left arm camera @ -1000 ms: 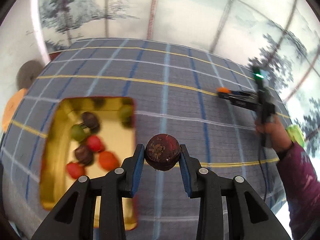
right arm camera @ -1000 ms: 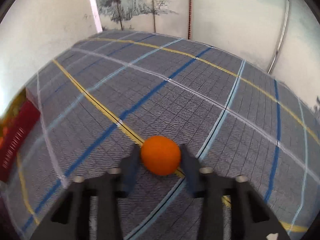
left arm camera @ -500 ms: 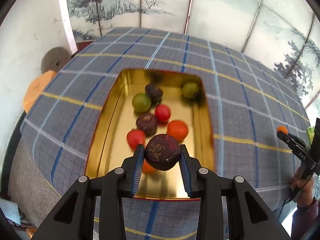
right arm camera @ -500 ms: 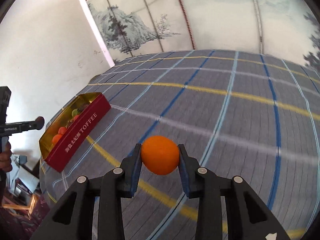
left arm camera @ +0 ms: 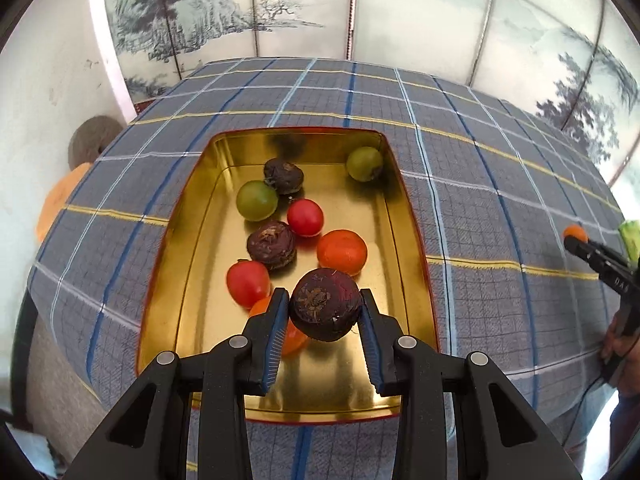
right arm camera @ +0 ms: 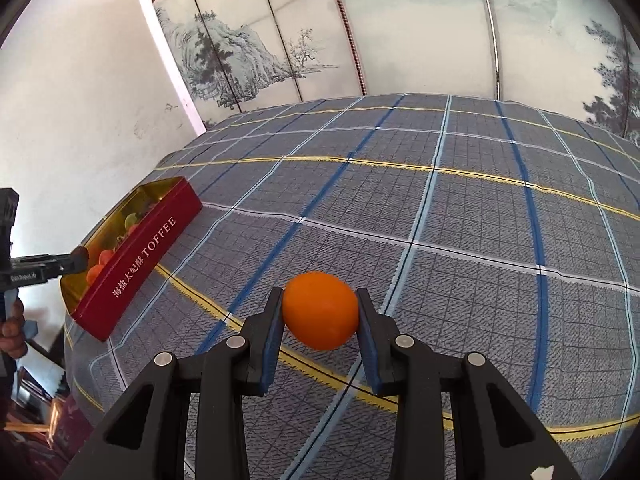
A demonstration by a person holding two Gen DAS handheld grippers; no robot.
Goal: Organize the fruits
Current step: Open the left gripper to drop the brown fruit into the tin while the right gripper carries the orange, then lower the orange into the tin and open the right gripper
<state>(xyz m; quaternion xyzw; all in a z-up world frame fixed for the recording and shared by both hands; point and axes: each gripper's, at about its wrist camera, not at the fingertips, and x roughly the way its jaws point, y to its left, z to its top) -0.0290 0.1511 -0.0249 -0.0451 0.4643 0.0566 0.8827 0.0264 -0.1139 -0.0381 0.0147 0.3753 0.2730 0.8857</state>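
Observation:
My left gripper (left arm camera: 324, 312) is shut on a dark purple-brown fruit (left arm camera: 325, 305) and holds it above the near end of a gold-lined tin (left arm camera: 404, 216). The tin holds several fruits: green, red, orange and dark ones. My right gripper (right arm camera: 320, 312) is shut on an orange fruit (right arm camera: 320, 310) above the plaid tablecloth, well right of the tin. In the right wrist view the tin (right arm camera: 140, 256) shows as a red TOFFEE box at far left, with the left gripper (right arm camera: 80, 258) over it. In the left wrist view the right gripper (left arm camera: 576, 238) is at the far right edge.
The blue-grey plaid cloth (right arm camera: 440, 208) covers the whole table. A painted folding screen (left arm camera: 320, 12) stands behind it. The table's left edge drops off beside the tin, with an orange cushion (left arm camera: 56, 204) and a grey round thing (left arm camera: 92, 140) below.
My left gripper has moved closer over the tin with the dark fruit. My right gripper has lifted the orange fruit and swung so the tin comes into view.

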